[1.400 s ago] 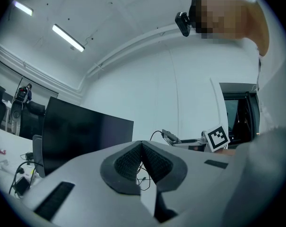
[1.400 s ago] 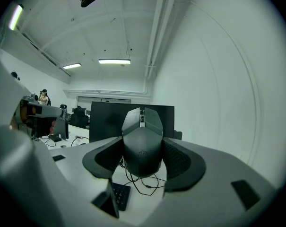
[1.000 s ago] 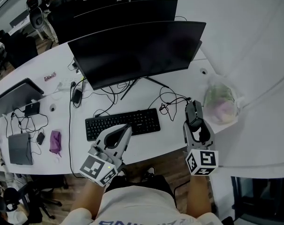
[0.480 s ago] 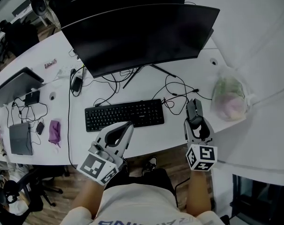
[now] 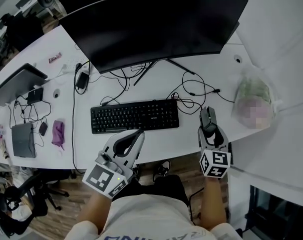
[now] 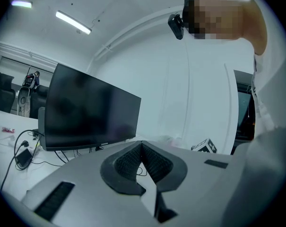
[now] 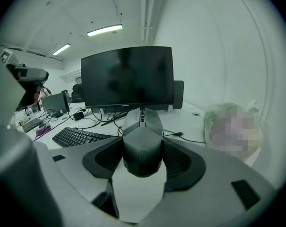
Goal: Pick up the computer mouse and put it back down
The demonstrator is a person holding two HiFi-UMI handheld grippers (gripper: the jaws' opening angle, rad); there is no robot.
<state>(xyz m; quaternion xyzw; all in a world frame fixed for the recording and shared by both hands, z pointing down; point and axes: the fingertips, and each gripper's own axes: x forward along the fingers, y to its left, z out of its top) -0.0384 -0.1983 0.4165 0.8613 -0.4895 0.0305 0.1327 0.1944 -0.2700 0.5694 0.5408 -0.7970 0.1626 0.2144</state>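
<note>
The dark computer mouse (image 5: 208, 118) is gripped between the jaws of my right gripper (image 5: 209, 128), over the white desk's (image 5: 181, 139) front right part. In the right gripper view the mouse (image 7: 142, 143) fills the gap between the two pads, its cable running off toward the monitor. I cannot tell whether it touches the desk. My left gripper (image 5: 136, 134) hangs over the desk's front edge below the keyboard, its jaws pressed together with nothing between them (image 6: 143, 148).
A black keyboard (image 5: 135, 116) lies left of the mouse. Behind it stands a wide black monitor (image 5: 156, 24) with loose cables (image 5: 191, 91) at its foot. A filled plastic bag (image 5: 255, 101) sits right of the mouse. Small devices (image 5: 22, 140) and a purple item (image 5: 57, 134) lie far left.
The head view has shifted, so the desk sits higher in frame. My right gripper stays shut on the mouse and has drawn slightly toward the desk's front edge. The left gripper holds its place.
</note>
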